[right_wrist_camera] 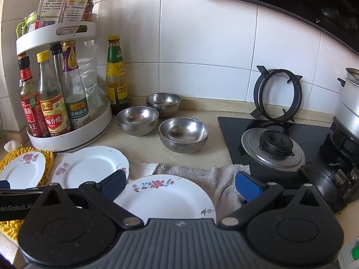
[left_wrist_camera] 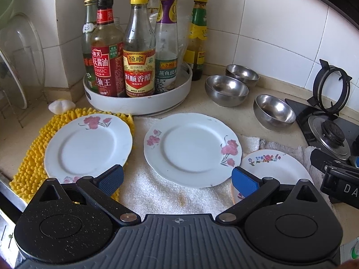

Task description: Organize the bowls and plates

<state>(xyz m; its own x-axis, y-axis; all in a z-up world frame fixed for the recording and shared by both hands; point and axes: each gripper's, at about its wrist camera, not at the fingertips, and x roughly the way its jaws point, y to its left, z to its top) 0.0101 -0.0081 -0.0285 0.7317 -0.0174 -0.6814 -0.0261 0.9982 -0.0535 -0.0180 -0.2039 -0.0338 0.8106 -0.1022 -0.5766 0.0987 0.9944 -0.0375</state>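
Three white floral plates lie apart on the counter (right_wrist_camera: 215,121). Right tool (right_wrist_camera: 180,185), jaws spread and empty, straddles the small multicolour-flowered plate (right_wrist_camera: 166,198); left tool (left_wrist_camera: 177,180), likewise empty, faces the middle pink-flowered plate (left_wrist_camera: 190,149).

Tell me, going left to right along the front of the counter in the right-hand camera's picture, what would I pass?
Yellow shaggy mat → small white plate with one pink flower → scalloped white plate with pink flowers → white plate with multicoloured flowers → grey-white towel → black gas stove.
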